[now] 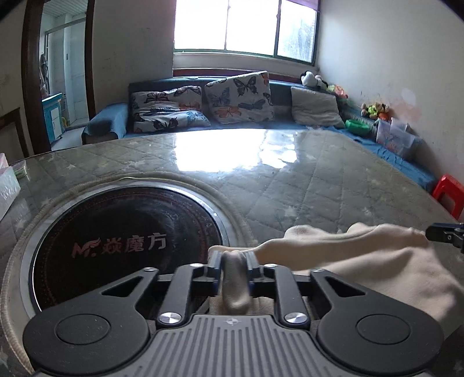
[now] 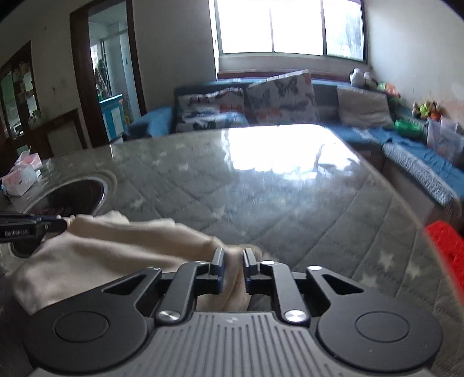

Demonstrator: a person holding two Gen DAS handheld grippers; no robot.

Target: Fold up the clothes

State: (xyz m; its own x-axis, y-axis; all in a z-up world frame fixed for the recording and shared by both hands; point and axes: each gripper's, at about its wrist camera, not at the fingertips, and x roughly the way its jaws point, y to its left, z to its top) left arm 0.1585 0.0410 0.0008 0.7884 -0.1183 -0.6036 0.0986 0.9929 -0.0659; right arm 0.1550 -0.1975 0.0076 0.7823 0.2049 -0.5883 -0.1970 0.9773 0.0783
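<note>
Table [image 1: 304, 179]: you have a quilted cover under a glossy sheet.
Cooktop [image 1: 127, 246]: round, black, set into the table at your left.
Sofa [image 1: 278, 92]: blue, behind the table, under the window [image 1: 246, 26].
Pillows [image 1: 237, 97]: butterfly print, leaning on the sofa back.
Stool [image 1: 449, 194]: red, at your right.
Tissue box [image 2: 21, 177]: far left table edge.

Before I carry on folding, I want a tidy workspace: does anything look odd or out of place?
Yes: the cream garment, pinched by the left gripper and right gripper, lies partly over the rim of the built-in black cooktop.
</note>
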